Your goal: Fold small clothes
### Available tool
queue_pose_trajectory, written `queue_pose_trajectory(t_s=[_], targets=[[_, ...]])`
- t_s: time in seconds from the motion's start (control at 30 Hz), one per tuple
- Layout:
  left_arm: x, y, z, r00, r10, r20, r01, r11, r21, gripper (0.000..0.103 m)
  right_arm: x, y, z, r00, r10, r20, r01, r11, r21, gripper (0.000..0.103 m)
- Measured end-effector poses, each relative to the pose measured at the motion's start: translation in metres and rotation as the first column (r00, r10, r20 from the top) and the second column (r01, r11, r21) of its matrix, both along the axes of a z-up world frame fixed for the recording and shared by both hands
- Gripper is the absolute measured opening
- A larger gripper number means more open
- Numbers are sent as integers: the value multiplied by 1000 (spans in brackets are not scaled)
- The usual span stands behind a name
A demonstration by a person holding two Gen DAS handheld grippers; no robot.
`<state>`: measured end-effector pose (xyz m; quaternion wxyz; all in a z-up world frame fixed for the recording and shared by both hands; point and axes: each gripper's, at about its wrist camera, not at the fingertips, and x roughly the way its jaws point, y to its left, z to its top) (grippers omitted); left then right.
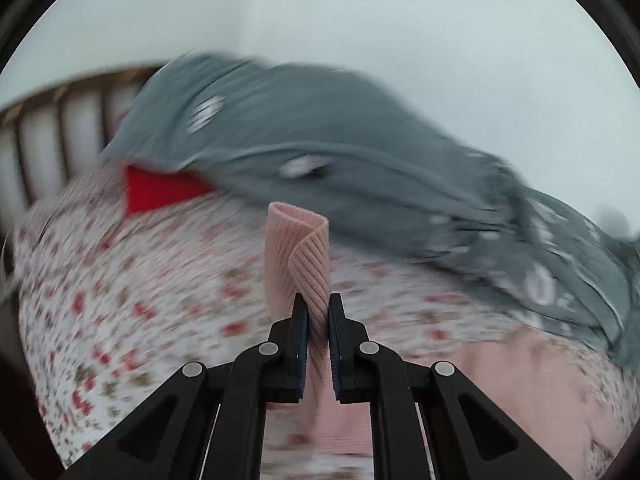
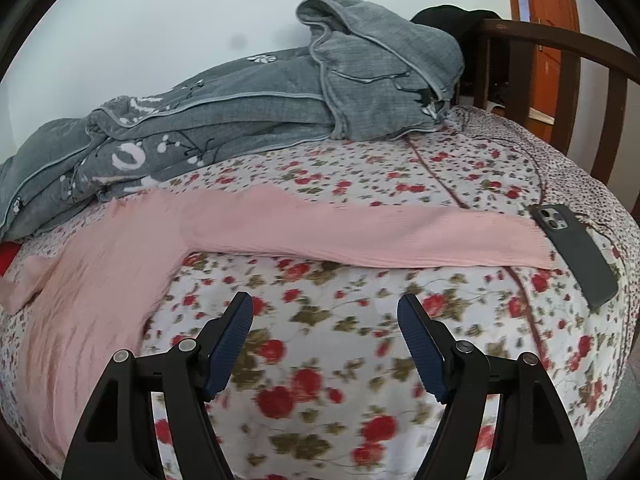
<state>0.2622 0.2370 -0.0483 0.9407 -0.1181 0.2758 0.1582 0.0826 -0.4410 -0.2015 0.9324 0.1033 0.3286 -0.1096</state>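
On the bed (image 2: pixel 320 360), over the flowered sheet, a pink ribbed top (image 2: pixel 104 280) lies flat toward the left side, one long sleeve (image 2: pixel 360 236) stretched out to the right, its cuff touching a dark phone (image 2: pixel 576 252) near the right edge. Left hand-held gripper (image 1: pixel 318 320): jaws pressed together, pinching a rolled pink sleeve end (image 1: pixel 296 256), lifted clear of the sheet; view blurred. Right hand-held gripper (image 2: pixel 326 320): jaws spread, nothing held, hovering above bare sheet just in front of the stretched sleeve. Judged step: sleeves being folded in over the body, early in the fold. Next move likely calls for laying the pinched sleeve across the body, then gripping the far cuff without catching the phone. Grey quilt (image 2: pixel 240 112) crowds the back edge; open room at the front; wooden rail (image 2: pixel 560 40) bounds the right.
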Motion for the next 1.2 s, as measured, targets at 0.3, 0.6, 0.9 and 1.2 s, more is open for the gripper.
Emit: queue_pose_trajectory(t_s=[0.3,0.6,0.9,1.2], targets=[[57,-240,15,929,-370,2,369,928,51,9,-20,-39,11,1000,-21,12,21,1000,0,74],[66,-434,-111,753,-630,-189,630,774,-70,9,-28,-46,0,1000,-19,-6,19,1000,21,74],[56,-401,-107,703,-693,-160,685,720,-110,75,9,-7,-5,996,89,3,-90,995,47,74],[51,-218,-81,878,-468,-100,463,884,-66,79,89,74,5,966,255,43,-258,962,86,74]])
